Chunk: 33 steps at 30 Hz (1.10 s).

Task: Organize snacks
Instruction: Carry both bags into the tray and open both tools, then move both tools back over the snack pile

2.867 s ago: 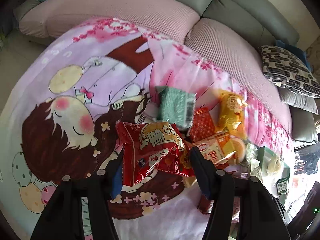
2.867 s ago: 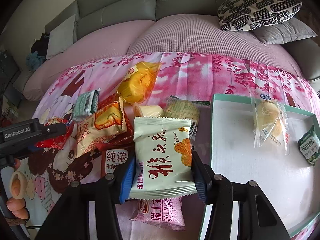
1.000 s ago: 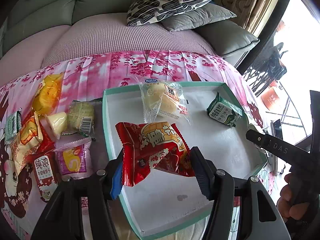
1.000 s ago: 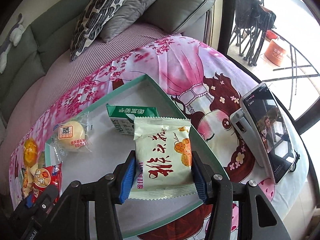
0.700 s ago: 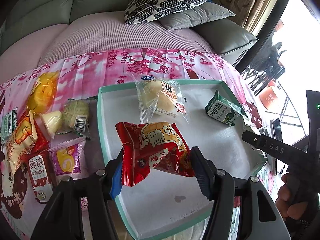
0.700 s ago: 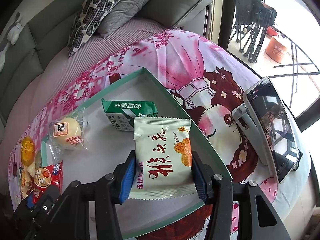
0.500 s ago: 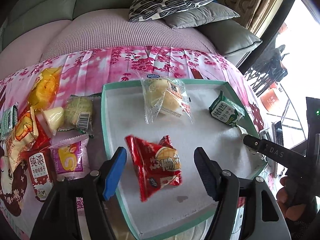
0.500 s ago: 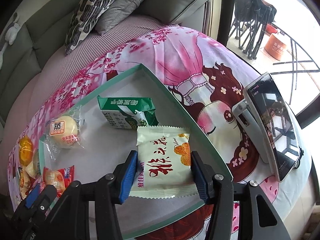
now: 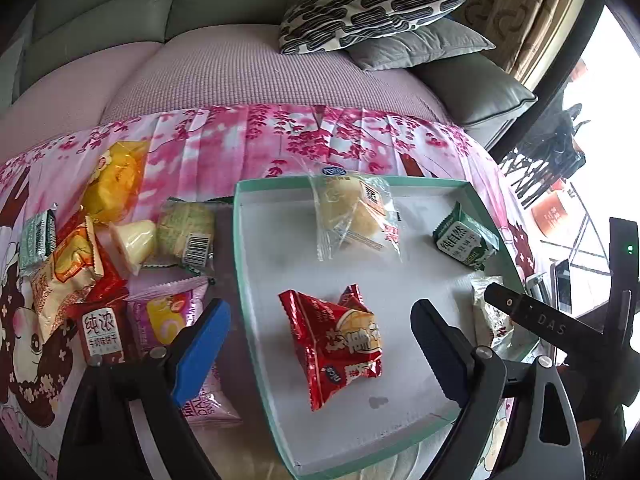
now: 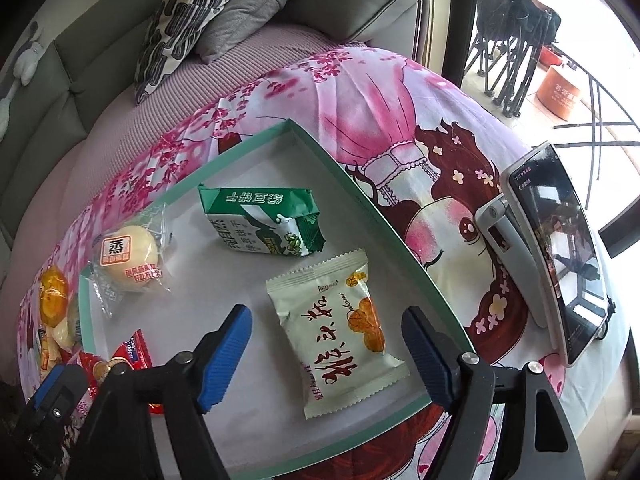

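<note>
A shallow white tray with a teal rim [image 9: 256,320] [image 10: 384,224] lies on the pink printed cloth. Inside it a red snack pack [image 9: 334,336] rests loose below my left gripper [image 9: 320,340], whose jaws are opening wide and touch nothing. A pale green pastry pack [image 10: 340,332] lies flat on the tray floor between the fingers of my right gripper [image 10: 326,356], whose jaws are also opening, pads clear of it. A wrapped bun [image 9: 354,212] [image 10: 128,260] and a green milk biscuit pack [image 9: 464,242] [image 10: 264,228] also lie in the tray.
A heap of loose snacks [image 9: 100,256] lies on the cloth left of the tray: yellow pack, jelly cup, green cake, pink and red packs. A phone on a stand [image 10: 560,256] stands right of the tray. Sofa cushions [image 9: 360,12] sit behind.
Both grippers let go: the red pack dropped from the left jaws onto the tray, the pale green pack dropped from the right jaws. Both jaw pairs spread apart.
</note>
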### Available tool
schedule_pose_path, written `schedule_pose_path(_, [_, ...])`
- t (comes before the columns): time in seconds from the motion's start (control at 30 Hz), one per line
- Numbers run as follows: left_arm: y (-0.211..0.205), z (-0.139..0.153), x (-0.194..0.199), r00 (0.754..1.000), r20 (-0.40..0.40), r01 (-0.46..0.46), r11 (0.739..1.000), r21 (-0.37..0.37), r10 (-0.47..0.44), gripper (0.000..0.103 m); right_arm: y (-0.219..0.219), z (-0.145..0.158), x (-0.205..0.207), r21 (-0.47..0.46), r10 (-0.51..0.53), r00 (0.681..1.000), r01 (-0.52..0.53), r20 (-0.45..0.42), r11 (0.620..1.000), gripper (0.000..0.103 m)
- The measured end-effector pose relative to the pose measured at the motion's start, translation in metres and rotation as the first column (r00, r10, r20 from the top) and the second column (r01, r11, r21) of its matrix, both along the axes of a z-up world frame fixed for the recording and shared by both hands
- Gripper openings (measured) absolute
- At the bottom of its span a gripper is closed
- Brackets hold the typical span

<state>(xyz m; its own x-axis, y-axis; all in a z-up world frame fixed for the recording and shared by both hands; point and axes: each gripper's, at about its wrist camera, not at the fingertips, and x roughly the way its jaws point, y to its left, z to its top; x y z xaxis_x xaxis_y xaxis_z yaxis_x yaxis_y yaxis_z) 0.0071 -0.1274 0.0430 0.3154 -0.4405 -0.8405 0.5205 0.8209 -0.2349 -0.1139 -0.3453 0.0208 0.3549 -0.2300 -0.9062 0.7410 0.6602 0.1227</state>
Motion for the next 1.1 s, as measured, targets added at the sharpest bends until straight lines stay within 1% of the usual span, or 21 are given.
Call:
schedule_pose_path(0.1, [0.003, 0.001, 0.002, 1.0, 0.007, -0.017, 1.0, 0.006, 0.016, 0.093, 0.003, 0.001, 0.002, -0.005, 0.017, 1.0, -0.017, 0.006, 1.0, 0.085])
schedule_pose_path(0.13, [0.005, 0.001, 0.003, 1.0, 0.014, -0.028, 1.0, 0.011, 0.028, 0.095, 0.004, 0.002, 0.003, -0.009, 0.019, 1.0, -0.019, 0.006, 1.0, 0.085])
schedule_pose_path(0.17, [0.006, 0.002, 0.004, 0.999, 0.022, -0.039, 0.999, 0.015, 0.039, 0.099, 0.005, 0.002, 0.003, -0.014, 0.023, 1.0, -0.023, 0.006, 1.0, 0.088])
schedule_pose_path(0.2, [0.008, 0.003, 0.005, 0.998, 0.035, -0.058, 0.998, 0.022, 0.057, 0.101, 0.006, 0.003, 0.004, -0.017, 0.029, 1.0, -0.029, 0.006, 0.999, 0.094])
schedule_pose_path(0.23, [0.011, 0.003, 0.006, 0.996, 0.047, -0.073, 0.997, 0.027, 0.072, 0.102, 0.008, 0.003, 0.005, -0.019, 0.038, 0.999, -0.037, 0.008, 0.999, 0.103])
schedule_pose_path(0.4, [0.02, 0.005, 0.012, 0.993, 0.041, -0.108, 0.994, 0.021, 0.108, 0.102, 0.016, 0.005, 0.01, -0.028, 0.068, 0.997, -0.068, 0.019, 0.997, 0.103])
schedule_pose_path(0.53, [0.025, 0.005, 0.015, 0.992, 0.039, -0.123, 0.992, 0.031, 0.122, 0.102, 0.019, 0.005, 0.011, -0.035, 0.074, 0.997, -0.073, 0.013, 0.997, 0.103])
schedule_pose_path(0.7, [0.033, 0.008, 0.018, 0.988, 0.032, -0.15, 0.989, 0.02, 0.149, 0.102, 0.026, 0.008, 0.015, -0.041, 0.095, 0.995, -0.095, 0.019, 0.995, 0.103])
schedule_pose_path(0.87, [0.046, 0.013, 0.023, 0.982, 0.047, -0.182, 0.983, 0.033, 0.18, 0.102, 0.043, 0.014, 0.026, -0.053, 0.151, 0.988, -0.149, 0.038, 0.987, 0.103])
schedule_pose_path(1.0, [0.064, 0.016, 0.029, 0.976, 0.046, -0.214, 0.976, 0.05, 0.211, 0.102, 0.059, 0.02, 0.034, -0.072, 0.176, 0.983, -0.172, 0.044, 0.982, 0.103])
schedule_pose_path(1.1, [0.082, 0.019, 0.033, 0.969, 0.044, -0.244, 0.968, 0.06, 0.242, 0.102, 0.075, 0.02, 0.042, -0.055, 0.215, 0.975, -0.212, 0.06, 0.976, 0.103])
